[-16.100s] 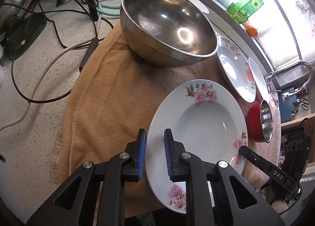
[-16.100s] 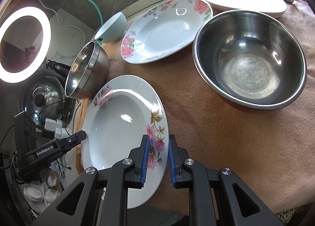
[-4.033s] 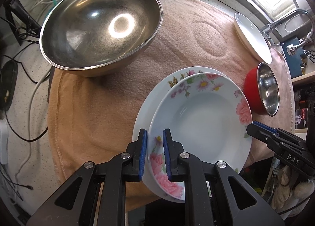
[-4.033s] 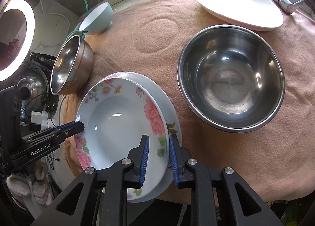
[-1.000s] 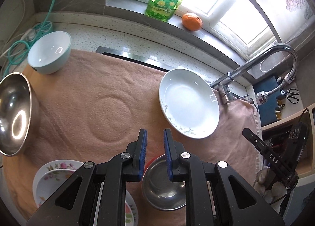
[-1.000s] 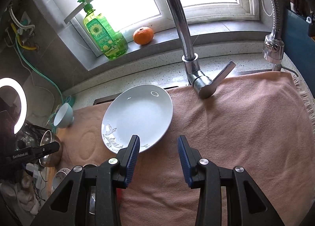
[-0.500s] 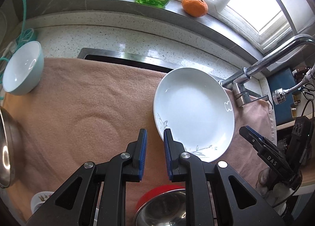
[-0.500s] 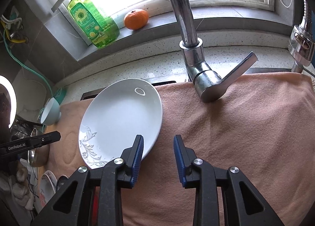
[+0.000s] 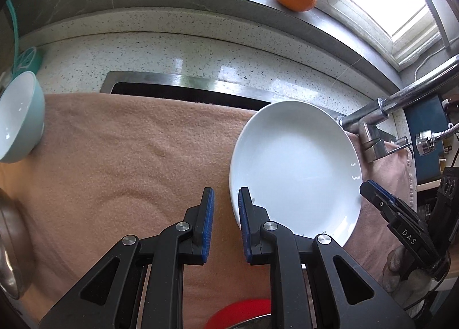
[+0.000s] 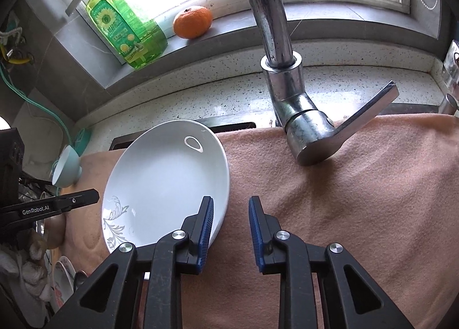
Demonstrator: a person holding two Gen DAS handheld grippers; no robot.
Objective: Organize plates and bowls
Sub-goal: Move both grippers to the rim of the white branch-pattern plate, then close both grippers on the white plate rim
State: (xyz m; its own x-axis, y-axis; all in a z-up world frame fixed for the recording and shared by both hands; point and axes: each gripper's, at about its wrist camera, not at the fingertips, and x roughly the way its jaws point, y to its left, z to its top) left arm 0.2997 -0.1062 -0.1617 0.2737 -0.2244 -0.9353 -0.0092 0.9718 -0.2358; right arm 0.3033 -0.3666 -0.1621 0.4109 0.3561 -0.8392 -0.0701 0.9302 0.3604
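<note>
A white plate (image 9: 295, 168) with a grey leaf pattern lies on the peach towel (image 9: 120, 162) near the tap; it also shows in the right wrist view (image 10: 166, 188). My left gripper (image 9: 225, 211) is open at the plate's left rim, its right finger over the rim. My right gripper (image 10: 229, 223) is open at the plate's right rim, its left finger over the rim. Neither holds anything. A light blue bowl (image 9: 17, 119) stands at the towel's far left. A red bowl (image 9: 243, 314) with steel inside shows at the bottom edge.
A chrome tap (image 10: 289, 93) stands just right of the plate. A green soap bottle (image 10: 126, 30) and an orange (image 10: 192, 22) sit on the window sill. A steel bowl (image 9: 8, 245) is at the left edge. A flowered plate (image 10: 64, 277) peeks in at lower left.
Both grippers have moved forward and down to the white plate's opposite rims. The right gripper's jaws have narrowed slightly. The plate has not moved.
</note>
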